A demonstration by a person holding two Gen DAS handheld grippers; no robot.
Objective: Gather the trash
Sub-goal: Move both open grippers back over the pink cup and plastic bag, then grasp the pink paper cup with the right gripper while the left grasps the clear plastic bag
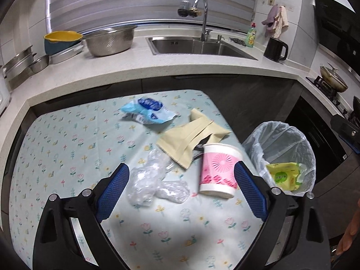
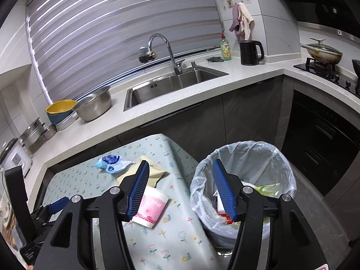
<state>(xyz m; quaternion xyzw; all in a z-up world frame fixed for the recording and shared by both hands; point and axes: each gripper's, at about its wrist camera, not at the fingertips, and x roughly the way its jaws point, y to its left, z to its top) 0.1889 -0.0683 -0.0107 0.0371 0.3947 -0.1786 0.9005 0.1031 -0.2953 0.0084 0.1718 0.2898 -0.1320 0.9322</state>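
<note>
Two claws empty | left claw [image 1: 181, 193] spread wide above crumpled plastic [image 1: 155, 183] | right claw [image 2: 181, 189] parted over bin [image 2: 243, 193]

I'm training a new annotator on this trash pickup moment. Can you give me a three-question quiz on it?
1. True or false: the pink cup stands upright on the table.
2. What lies in the bin? A) yellow-green packet B) blue wrapper C) beige bag
3. Which trash lies between the left gripper fingers?

Key: 1. False, it lies on its side. 2. A, the yellow-green packet; the blue wrapper and beige bag are on the table. 3. The crumpled clear plastic, not gripped.
</note>
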